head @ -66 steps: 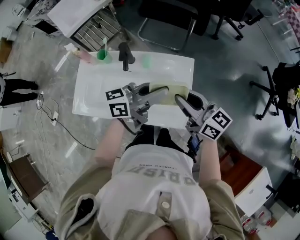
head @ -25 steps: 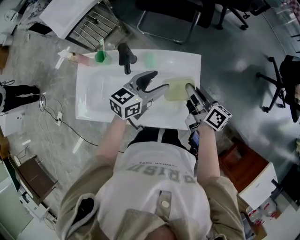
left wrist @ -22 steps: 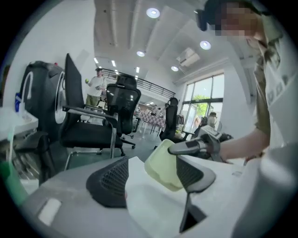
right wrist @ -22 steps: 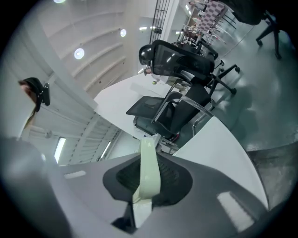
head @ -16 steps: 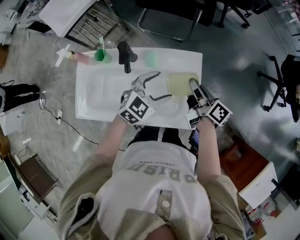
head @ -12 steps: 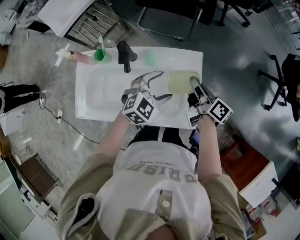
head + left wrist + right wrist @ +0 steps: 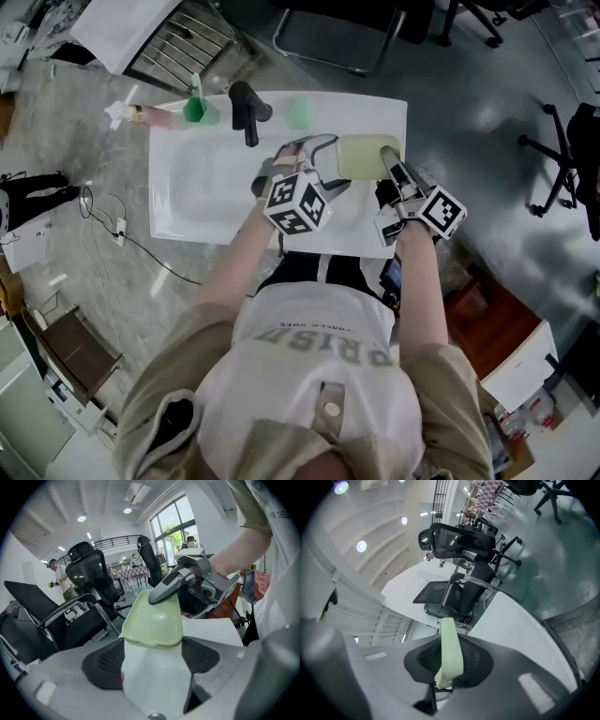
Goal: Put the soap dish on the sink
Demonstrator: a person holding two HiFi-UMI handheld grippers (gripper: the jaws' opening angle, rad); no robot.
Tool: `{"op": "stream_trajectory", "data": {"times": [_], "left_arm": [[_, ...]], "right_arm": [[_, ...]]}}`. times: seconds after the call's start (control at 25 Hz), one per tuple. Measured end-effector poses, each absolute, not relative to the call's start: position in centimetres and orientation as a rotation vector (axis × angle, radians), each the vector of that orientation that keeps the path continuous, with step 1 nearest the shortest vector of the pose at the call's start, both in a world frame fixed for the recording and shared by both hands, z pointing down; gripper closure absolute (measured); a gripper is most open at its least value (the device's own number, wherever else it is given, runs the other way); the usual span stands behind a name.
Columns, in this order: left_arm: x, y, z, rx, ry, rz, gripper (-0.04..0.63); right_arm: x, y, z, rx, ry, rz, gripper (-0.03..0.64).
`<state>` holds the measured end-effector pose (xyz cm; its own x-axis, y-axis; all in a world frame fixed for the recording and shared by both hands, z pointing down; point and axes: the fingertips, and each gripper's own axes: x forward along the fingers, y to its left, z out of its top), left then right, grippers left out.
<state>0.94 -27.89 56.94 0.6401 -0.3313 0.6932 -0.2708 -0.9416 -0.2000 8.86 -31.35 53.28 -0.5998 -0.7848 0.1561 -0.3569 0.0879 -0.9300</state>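
Left gripper has let go; jaws wide, empty. Right gripper pinches pale green plastic soap dish, 1 o'clock on white ceramic sink.

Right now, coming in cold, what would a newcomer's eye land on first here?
First, the pale green soap dish at the far right corner of the white sink, its rim pinched by the right gripper. Next, the left gripper facing the dish's near end, fingers wide apart and not gripping it. Then the black faucet at the sink's back edge.
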Motion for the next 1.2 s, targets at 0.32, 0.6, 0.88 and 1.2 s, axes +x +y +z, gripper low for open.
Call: {"op": "stream_trajectory", "data": {"times": [0.32, 0.6, 0.88, 1.2], "left_arm": [[1.1, -29.3, 58.6, -2.754, 0.496, -1.275, 0.204], [1.4, -30.6, 59.6, -2.748, 0.500, -1.319, 0.204], [1.5, -32.6, 60.9, -2.719, 0.499, -1.375, 0.204], [1.8, -34.0, 63.0, -2.714, 0.501, -1.462, 0.204]], "right_arm": [[8.5, -32.6, 54.1, -1.076, 2.082, -1.545, 0.595], [7.6, -33.6, 54.2, -1.013, 2.178, -1.536, 0.595], [8.0, -34.3, 57.7, -1.150, 2.217, -1.659, 0.595], [7.8, -35.8, 59.5, -1.202, 2.235, -1.709, 0.595]]}}
